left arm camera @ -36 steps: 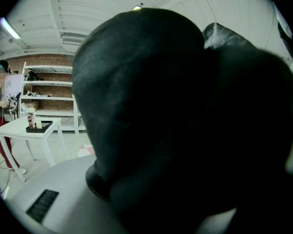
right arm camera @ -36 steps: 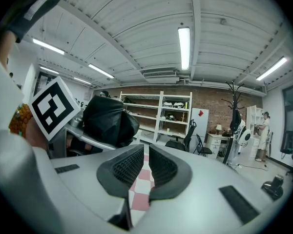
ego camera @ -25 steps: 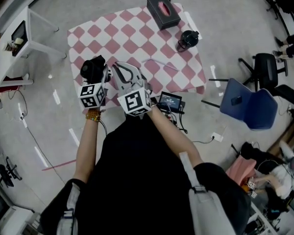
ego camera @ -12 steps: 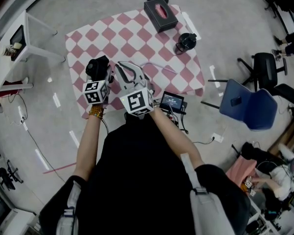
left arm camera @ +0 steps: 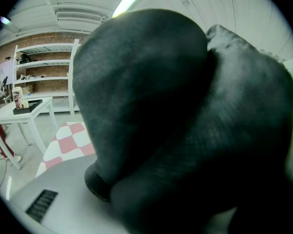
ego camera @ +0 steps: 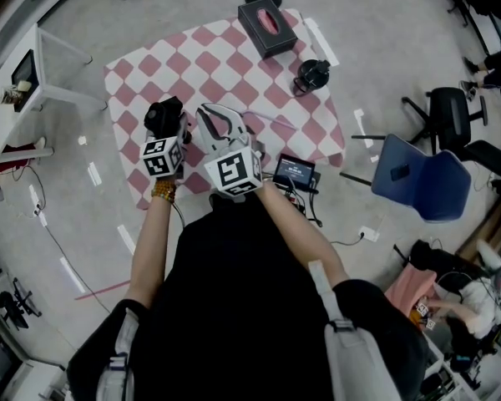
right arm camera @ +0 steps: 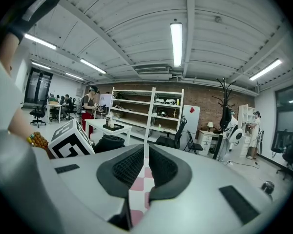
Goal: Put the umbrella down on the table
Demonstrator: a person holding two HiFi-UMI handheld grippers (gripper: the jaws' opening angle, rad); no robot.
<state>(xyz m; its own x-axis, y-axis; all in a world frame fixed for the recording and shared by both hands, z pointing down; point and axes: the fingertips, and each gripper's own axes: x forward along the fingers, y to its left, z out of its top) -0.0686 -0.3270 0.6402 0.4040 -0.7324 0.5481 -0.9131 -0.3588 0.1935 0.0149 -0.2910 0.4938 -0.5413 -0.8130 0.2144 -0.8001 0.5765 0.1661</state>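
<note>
Umbrella (ego camera: 160, 115): folded into a short, fat bundle of matte black woven fabric with soft creases and rounded bulges. It is pinched in the left gripper over the near left part of the table. From here I can't tell whether it touches the cloth.
Left gripper (ego camera: 177, 129): smooth pale grey shell. Its jaws are spread wide around the bundle and pressing on it, and the fabric fills almost all of the left gripper view.
Right gripper (right arm camera: 146, 152): just beside the left one, on its right. Its black ribbed pads are pressed together with only a thin slit between them and nothing held, and pink checks show through the slit.
Marker cube (ego camera: 234, 172): white with a black square pattern and sharp corners, at the back of the right gripper.
Table (ego camera: 217, 57): roughly square, under a pink and white checked cloth that hangs over the edges.
Far edge: a dark rectangular tissue box (ego camera: 267, 26) with a pink opening sits there.
Right edge: a black round vessel (ego camera: 311, 73) stands near it.
Open room: a broad stretch of cloth lies between the grippers and those two things.
Surroundings: a blue chair (ego camera: 422, 178) stands well apart on the right, and a white side table (ego camera: 21, 82) well apart on the left. A small screen (ego camera: 292, 171) sits by the near right corner.
</note>
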